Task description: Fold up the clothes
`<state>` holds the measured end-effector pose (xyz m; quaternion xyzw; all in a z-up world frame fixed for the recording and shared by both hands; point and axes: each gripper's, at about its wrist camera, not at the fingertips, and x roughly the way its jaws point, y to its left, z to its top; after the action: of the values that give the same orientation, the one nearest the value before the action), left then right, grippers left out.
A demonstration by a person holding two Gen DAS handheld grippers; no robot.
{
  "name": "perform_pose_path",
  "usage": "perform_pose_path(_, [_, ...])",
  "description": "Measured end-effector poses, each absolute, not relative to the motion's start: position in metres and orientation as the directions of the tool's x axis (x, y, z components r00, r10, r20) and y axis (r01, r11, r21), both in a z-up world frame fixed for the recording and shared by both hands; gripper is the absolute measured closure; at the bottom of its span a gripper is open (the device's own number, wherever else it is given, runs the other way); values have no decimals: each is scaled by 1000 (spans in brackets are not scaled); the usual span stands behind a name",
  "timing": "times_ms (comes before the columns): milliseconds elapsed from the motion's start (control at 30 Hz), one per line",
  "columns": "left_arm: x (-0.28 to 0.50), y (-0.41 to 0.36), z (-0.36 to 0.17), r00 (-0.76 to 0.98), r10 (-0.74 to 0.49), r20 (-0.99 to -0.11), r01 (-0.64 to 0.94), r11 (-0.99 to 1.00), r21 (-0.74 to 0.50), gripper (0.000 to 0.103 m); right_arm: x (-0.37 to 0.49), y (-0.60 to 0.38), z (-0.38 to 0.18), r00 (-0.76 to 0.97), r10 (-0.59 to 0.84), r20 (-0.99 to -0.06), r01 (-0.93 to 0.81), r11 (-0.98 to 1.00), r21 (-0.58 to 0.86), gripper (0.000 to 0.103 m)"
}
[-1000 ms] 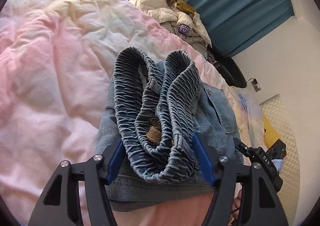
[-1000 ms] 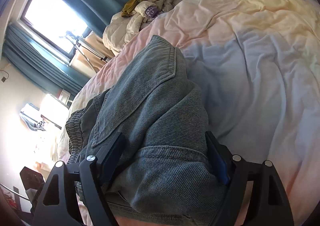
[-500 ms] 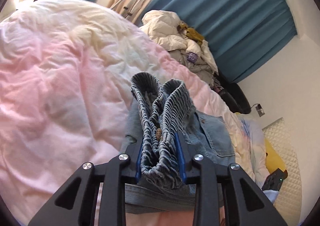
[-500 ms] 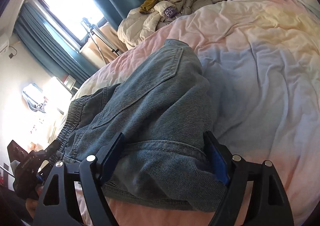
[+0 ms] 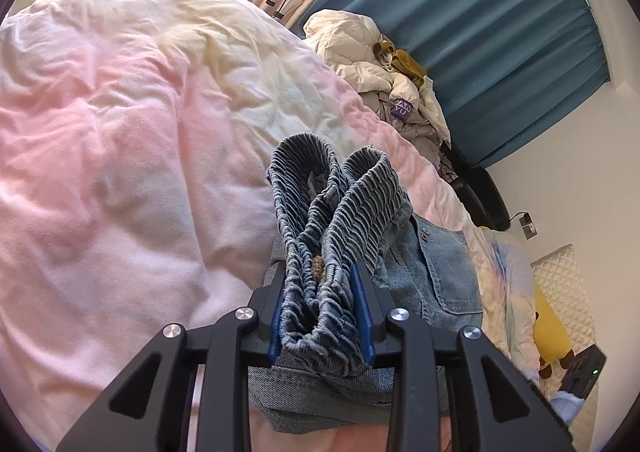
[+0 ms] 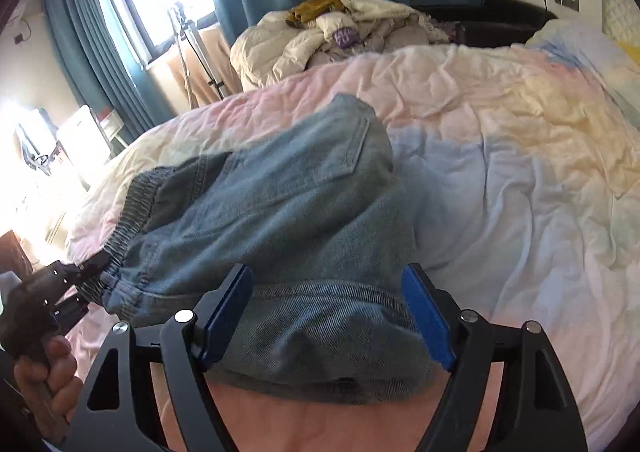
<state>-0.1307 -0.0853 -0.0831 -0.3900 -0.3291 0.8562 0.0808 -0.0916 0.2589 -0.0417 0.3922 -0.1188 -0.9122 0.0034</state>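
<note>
Folded denim shorts [image 5: 424,276] lay on the pastel duvet [image 5: 120,172] right ahead of both my grippers. My left gripper [image 5: 320,316] pinched the bunched elastic waistband [image 5: 344,204]. My right gripper [image 6: 328,316] straddled the folded hem end, jaws wide but closing, denim between them. Clothes pile [image 6: 340,36] sat far beyond, by teal curtains [image 5: 500,32].

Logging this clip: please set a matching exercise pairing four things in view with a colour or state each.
Things:
1. curtains
2. jeans
3. left gripper
4. bed cover

States:
A. crumpled, pink and pale yellow
B. folded denim lying on the bed
C. teal, hanging by the window
D. clamped on the elastic waistband

Pairs: 1-C, 2-B, 3-D, 4-A
</note>
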Motion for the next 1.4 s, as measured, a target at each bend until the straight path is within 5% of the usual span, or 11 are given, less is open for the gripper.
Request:
perform_pose_path(133, [-133, -86, -85, -683, 398, -612, 126, -761, -636, 73, -125, 230, -7, -729, -136, -671, 19, -984, 179, 27])
perform_pose_path(333, [-131, -88, -88, -684, 410, -603, 124, -749, -651, 73, -225, 147, -13, -512, -367, -777, 193, -930, 312, 40])
perform_pose_path(500, [-132, -93, -92, -683, 433, -588, 118, -729, -674, 73, -277, 75, -35, -404, -290, -868, 235, -949, 208, 44])
perform_pose_path(700, [-132, -96, -94, -683, 453, -573, 109, -713, -693, 73, -295, 55, -56, -396, -127, -909, 184, -981, 57, 61])
perform_pose_path(833, [-129, -94, -87, -696, 441, -566, 89, -730, -678, 72, -288, 45, -48, -455, -116, -883, 196, -980, 28, 94])
perform_pose_path(933, [-125, -95, -81, -714, 431, -552, 79, -734, -674, 73, -286, 37, -40, -497, -127, -858, 208, -978, 25, 101])
perform_pose_path(1200, [-129, -101, -97, -680, 447, -582, 122, -713, -690, 73, -298, 30, -82, -453, -189, -871, 247, -966, 81, 103])
perform_pose_path(1400, [-130, -102, -98, -680, 452, -577, 132, -698, -703, 70, -267, 71, -47, -565, -355, -744, 260, -933, 248, 102])
